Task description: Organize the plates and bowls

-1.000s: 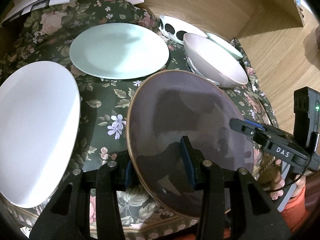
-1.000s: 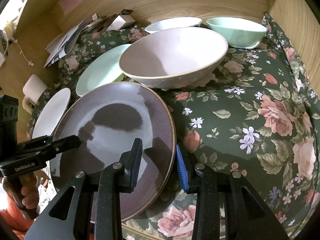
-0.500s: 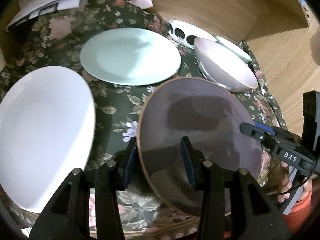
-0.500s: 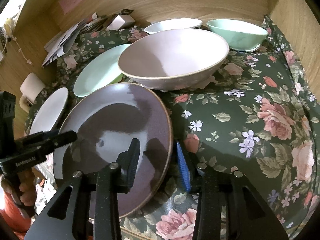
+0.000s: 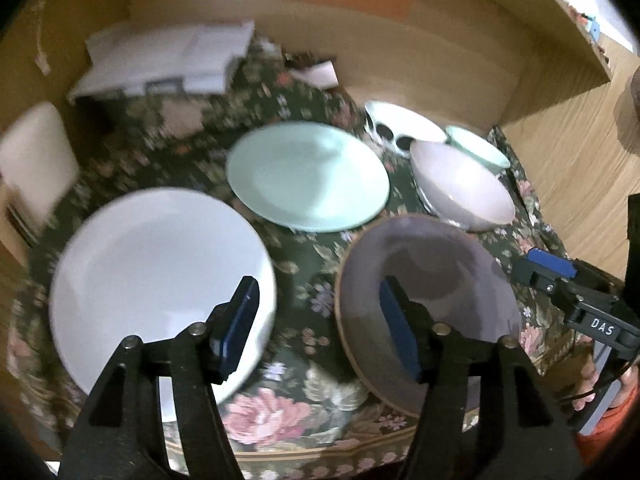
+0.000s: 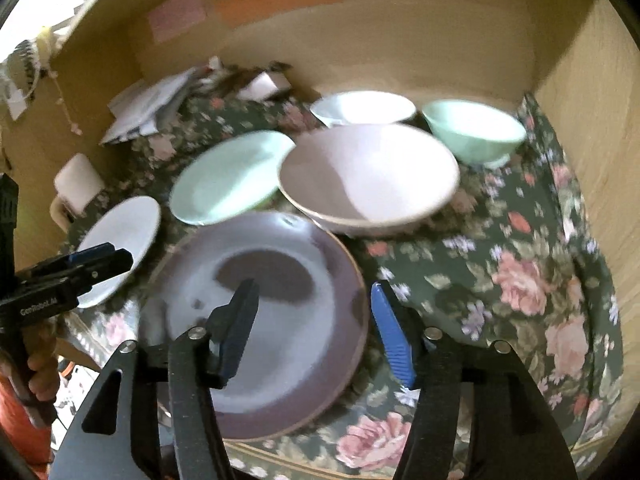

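The left gripper has its black jaws with blue pads spread apart, having just been opening, and nothing is between them except a view of the dark green floral tablecloth. Same deal on the right gripper: jaws just been opening, let go, with the edge of the round dusky-purple plate with a tan rim sitting loose under the gap, not pinched by either pad. That plate lies flat on the cloth near the front edge. Just left of it sits the flat white plate, and behind the two is the pale mint-green plate. Right behind the purple plate there's a big pale lilac bowl, nearly touching its rim. Further back sit a small mint-green bowl and a white bowl with black dots, side by side near the wooden back wall. A pile of white papers is in the far-left corner.
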{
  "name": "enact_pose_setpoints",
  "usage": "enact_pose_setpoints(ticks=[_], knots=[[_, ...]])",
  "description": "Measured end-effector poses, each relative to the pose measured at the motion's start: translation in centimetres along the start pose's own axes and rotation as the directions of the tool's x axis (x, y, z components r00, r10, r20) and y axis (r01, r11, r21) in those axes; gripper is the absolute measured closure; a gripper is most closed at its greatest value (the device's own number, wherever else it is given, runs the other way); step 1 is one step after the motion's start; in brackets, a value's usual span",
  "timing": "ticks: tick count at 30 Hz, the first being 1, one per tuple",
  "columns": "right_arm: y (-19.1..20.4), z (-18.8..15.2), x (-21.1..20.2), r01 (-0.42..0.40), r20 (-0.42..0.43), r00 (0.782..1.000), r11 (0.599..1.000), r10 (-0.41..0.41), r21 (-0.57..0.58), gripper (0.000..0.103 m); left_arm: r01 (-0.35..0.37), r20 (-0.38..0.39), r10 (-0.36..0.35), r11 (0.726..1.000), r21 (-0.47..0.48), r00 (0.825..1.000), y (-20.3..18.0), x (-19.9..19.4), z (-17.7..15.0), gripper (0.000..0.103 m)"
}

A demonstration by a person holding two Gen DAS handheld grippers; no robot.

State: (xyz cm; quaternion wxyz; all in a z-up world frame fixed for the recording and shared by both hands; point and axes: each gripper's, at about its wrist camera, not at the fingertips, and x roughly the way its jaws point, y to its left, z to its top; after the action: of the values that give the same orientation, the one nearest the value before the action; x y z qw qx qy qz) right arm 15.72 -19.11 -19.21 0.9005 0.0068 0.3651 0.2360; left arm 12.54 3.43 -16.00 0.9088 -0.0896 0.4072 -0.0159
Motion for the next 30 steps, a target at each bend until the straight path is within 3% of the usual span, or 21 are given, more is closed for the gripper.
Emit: enact_pose_setpoints(ticks=[8, 12, 24, 30], knots=[[4.3, 1.8, 0.2, -0.082, 0.045, 0.995, 0.994, 0.085, -0.069, 0.036, -0.084, 0.107, 0.085, 0.996, -0.007, 0.991, 2.9, -3.7, 0.8, 0.02], [6.6, 2.5, 1.2, -0.126, 0.037, 0.991, 0.987, 0.13, -0.097, 0.035, -0.12, 0.121, 0.123, 0.992, -0.028, 0.985, 5.0, -4.8, 0.8, 0.019], [12.0, 3.8, 5.6, -0.203, -0.051, 0.979, 0.966, 0.198, -0.16, 0.035, -0.213, 0.054, 0.221, 0.969, -0.127, 0.974, 12.3, -4.5, -0.6, 0.019], [14.1, 4.1, 8.2, -0.226, -0.112, 0.972, 0.956, 0.207, -0.188, 0.035, -0.222, -0.011, 0.223, 0.962, -0.16, 0.975, 15.2, -3.4, -1.9, 0.019]])
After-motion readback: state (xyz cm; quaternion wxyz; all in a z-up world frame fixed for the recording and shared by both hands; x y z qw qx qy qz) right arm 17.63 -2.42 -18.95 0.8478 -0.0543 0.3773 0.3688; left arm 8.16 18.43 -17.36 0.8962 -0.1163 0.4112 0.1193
